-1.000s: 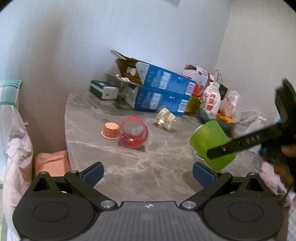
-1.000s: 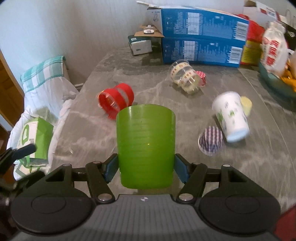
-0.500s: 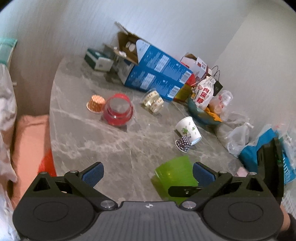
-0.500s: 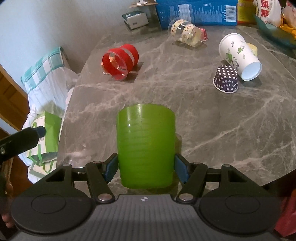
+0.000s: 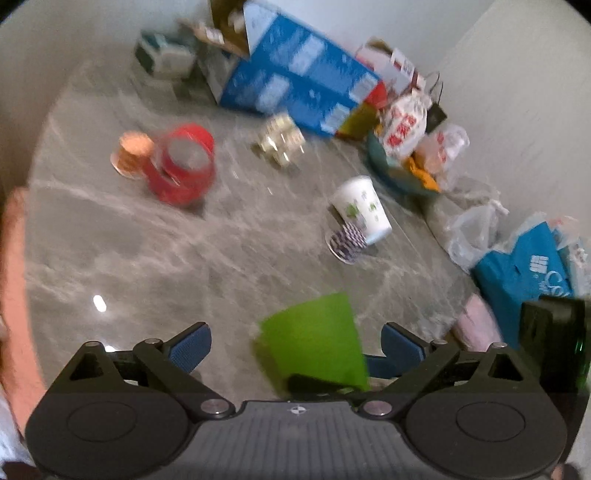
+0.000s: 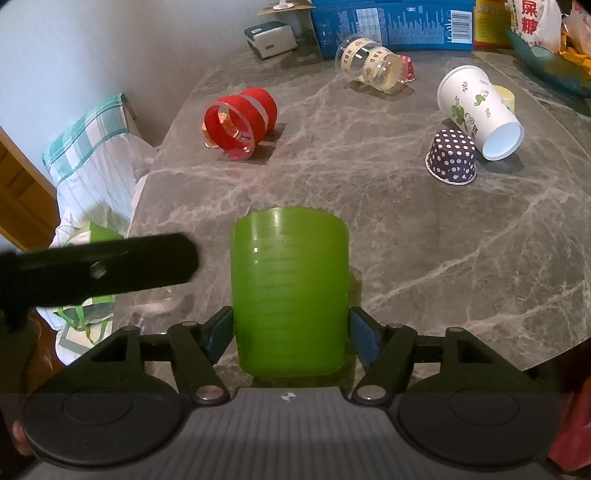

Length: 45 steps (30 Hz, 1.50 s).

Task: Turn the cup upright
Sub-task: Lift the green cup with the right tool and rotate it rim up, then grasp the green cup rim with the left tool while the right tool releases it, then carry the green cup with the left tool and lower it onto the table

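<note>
The green cup (image 6: 290, 291) sits low at centre of the right wrist view, clamped between the right gripper (image 6: 291, 330)'s blue pads over the marble table (image 6: 424, 236). The left gripper (image 5: 295, 345) spreads wide, holding nothing. Upper right, a white bag (image 6: 532, 20) shows red Chinese characters. A polka-dot cup (image 6: 452, 157) stands inverted beside a fallen white paper cup (image 6: 480, 109); the red cup (image 6: 240, 122) lies at upper left.

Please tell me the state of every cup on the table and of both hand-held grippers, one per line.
green cup: gripped, closed end facing away
right hand-held gripper: shut on green cup
left hand-held gripper: open, holds nothing
red cup: lying on its side
clear cup: lying on its side
white paper cup: lying on its side
polka-dot cup: upside down
</note>
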### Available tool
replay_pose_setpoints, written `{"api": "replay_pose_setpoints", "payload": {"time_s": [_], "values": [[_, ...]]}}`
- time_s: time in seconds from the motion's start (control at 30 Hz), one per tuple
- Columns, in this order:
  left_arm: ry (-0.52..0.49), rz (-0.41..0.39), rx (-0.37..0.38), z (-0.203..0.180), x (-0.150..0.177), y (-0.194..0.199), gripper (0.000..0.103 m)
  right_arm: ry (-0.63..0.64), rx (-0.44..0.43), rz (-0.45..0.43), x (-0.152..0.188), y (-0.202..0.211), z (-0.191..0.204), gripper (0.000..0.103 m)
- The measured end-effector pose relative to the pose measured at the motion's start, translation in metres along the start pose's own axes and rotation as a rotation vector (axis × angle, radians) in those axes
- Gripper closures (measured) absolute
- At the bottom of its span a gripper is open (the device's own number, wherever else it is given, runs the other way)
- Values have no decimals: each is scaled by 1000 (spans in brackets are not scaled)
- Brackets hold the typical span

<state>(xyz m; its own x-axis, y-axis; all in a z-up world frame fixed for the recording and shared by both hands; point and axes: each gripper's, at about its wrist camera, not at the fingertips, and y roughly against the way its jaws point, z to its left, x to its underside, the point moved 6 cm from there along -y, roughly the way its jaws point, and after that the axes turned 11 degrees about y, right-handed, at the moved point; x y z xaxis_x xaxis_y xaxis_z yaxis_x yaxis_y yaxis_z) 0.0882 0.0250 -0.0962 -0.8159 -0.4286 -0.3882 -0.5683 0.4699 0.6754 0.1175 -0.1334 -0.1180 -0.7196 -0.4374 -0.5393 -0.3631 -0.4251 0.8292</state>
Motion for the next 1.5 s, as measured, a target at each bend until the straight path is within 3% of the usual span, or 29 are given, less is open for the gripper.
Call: {"api": "replay_pose_setpoints", "payload": {"time_s": [0.07,0.27,0.43,0.73,1.1,1.3,1.47,1.5], "values": [[42,56,15,-2,-4,-12,3,1,-7,-1,0,-1,0,32],[73,144,-36,-9,-4,-41,5,7,-33,-5,2,-1,-1,32],[81,168,-94,-11,-2,-55,11,14,-49,-10,4,-2,-3,32],[114,165,-129,-10,-4,-66,21,-1,-78,-17,11,-2,-10,33],[92,117,-140,-17,-5,-71,22,10,-108,-34,19,6,-14,34],[73,112,-117,-15,-7,-70,23,-28,-141,-109,36,28,-28,25],[60,106,-77,-14,-9,-69,23,-118,-163,-263,60,62,-50,14],[60,98,-64,-14,-9,-67,23,-153,-157,-302,66,68,-58,6]]}}
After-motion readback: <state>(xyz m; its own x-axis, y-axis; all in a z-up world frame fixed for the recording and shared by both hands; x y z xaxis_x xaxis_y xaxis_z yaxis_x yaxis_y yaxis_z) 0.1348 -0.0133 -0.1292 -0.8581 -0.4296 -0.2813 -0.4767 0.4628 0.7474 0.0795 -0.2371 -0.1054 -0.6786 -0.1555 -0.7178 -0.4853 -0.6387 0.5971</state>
